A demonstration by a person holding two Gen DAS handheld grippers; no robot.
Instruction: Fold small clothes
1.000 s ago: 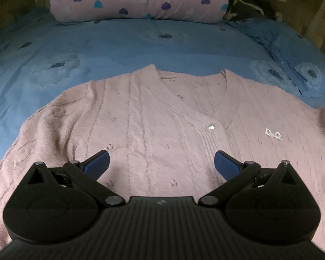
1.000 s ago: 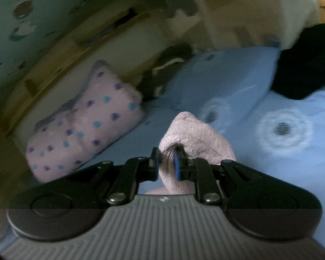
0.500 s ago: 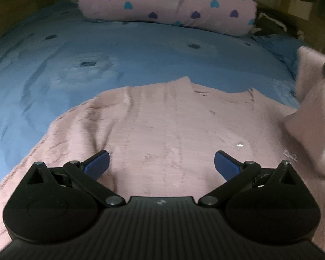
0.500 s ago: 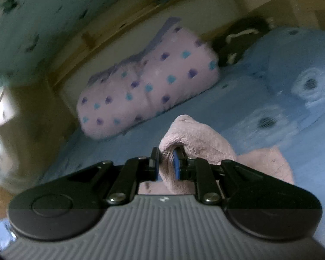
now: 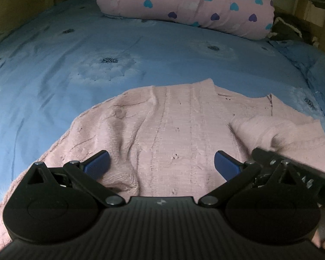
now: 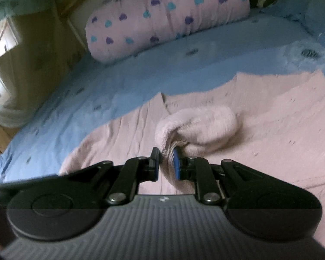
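A pale pink knitted cardigan (image 5: 173,134) lies flat on the blue bedspread (image 5: 97,54), neckline toward the far pillow. My left gripper (image 5: 161,165) hovers just above its lower middle, open, with nothing between the blue pads. One sleeve (image 5: 268,130) is folded in over the cardigan's right side. My right gripper (image 6: 165,162) is shut on that sleeve's (image 6: 197,127) cuff and holds it low over the cardigan's body (image 6: 270,117). In the left wrist view the right gripper's black frame shows blurred at the right edge, beside the left gripper.
A pink pillow (image 5: 188,2) with blue and purple hearts lies across the head of the bed. A dark garment (image 5: 290,28) sits at the far right corner. A blue pillow (image 6: 318,8) lies to the right. Wooden wall (image 6: 34,65) and floor flank the bed's left side.
The right gripper swung the sleeve from up by the pillows down and across onto the cardigan's front. The left gripper drifted a little and rolled, staying open.
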